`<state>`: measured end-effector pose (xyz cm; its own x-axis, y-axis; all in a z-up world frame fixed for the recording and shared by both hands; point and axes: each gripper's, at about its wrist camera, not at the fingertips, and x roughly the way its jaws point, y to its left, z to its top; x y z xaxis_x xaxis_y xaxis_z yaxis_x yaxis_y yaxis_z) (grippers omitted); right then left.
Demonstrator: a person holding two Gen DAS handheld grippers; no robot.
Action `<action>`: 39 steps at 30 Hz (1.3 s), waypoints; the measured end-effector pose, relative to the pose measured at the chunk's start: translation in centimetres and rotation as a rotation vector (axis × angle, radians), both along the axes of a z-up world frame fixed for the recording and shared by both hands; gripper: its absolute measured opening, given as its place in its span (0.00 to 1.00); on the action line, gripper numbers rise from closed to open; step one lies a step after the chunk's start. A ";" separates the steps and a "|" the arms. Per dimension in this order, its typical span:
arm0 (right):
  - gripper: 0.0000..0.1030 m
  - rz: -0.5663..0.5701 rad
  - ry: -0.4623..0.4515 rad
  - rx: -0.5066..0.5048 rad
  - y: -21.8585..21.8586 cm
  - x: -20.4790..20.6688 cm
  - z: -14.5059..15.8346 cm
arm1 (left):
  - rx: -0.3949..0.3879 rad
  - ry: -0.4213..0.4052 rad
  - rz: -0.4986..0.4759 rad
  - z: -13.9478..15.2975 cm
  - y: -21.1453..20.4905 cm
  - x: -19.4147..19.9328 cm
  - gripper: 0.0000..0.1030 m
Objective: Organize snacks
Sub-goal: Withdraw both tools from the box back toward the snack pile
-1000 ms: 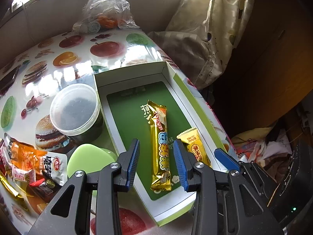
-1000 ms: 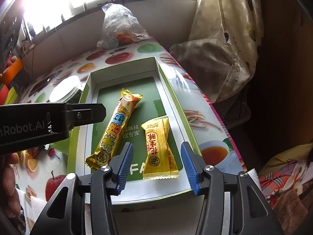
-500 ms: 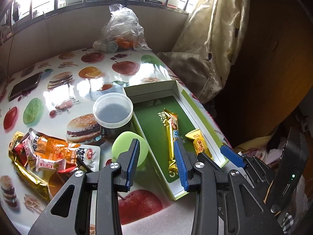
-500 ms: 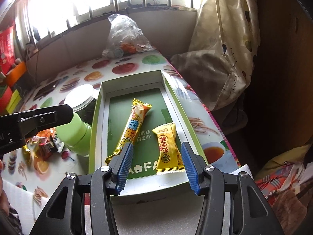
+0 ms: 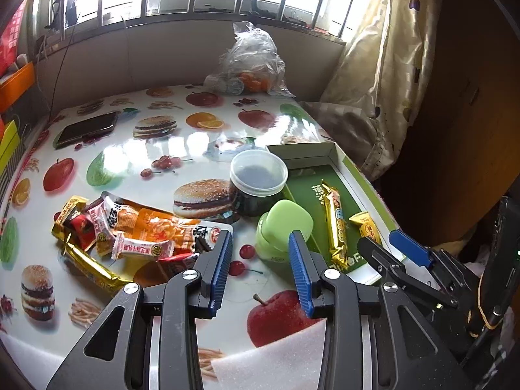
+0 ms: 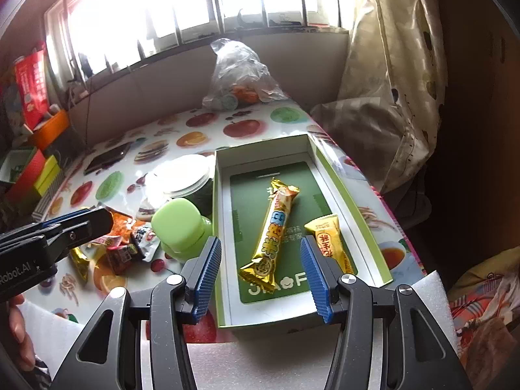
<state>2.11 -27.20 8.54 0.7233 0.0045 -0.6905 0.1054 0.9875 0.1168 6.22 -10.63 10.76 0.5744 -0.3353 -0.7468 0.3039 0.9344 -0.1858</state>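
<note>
A green-lined white box (image 6: 351, 201) lies at the table's right edge, also seen in the left wrist view as box (image 5: 357, 175). In it rest a long gold snack bar (image 6: 276, 227) (image 5: 334, 217) and a small yellow candy pack (image 6: 330, 240) (image 5: 369, 227). A heap of loose snack packs (image 5: 130, 227) (image 6: 120, 247) lies left of the box. My left gripper (image 5: 260, 256) is open and empty above the table, between the heap and the box. My right gripper (image 6: 260, 260) is open and empty over the box's near end.
A light green lidded jar (image 5: 284, 227) (image 6: 178, 224) and a clear-lidded tub (image 5: 258, 178) (image 6: 182, 175) stand beside the box. A phone (image 5: 86, 128) lies far left, a plastic bag (image 5: 250, 61) at the back. A curtain (image 5: 383, 81) hangs right. White foam (image 5: 269, 360) covers the near edge.
Both grippers pulled back and rose from the box. The left one swung left, bringing the snack heap, phone and window into view. Neither changed its opening.
</note>
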 end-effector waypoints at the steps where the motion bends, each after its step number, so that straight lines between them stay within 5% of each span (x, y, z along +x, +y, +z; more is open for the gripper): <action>1: 0.49 0.008 -0.001 0.001 0.4 0.0 0.0 | 0.000 0.001 0.006 -0.1 0.4 -0.1 0.36; 13: 0.49 0.168 0.013 0.014 6.5 1.5 -0.6 | -0.021 0.051 0.158 -2.2 7.5 -0.1 0.37; 16: 0.49 0.199 0.030 0.016 7.9 2.2 -1.3 | -0.036 0.078 0.215 -3.2 9.5 0.0 0.49; 24: 0.49 0.286 0.054 -0.006 10.8 3.2 -2.5 | -0.049 0.118 0.292 -5.1 13.4 0.2 0.49; 39: 0.53 0.285 0.123 -0.039 15.5 7.1 -5.1 | -0.100 0.190 0.399 -7.8 18.1 1.4 0.49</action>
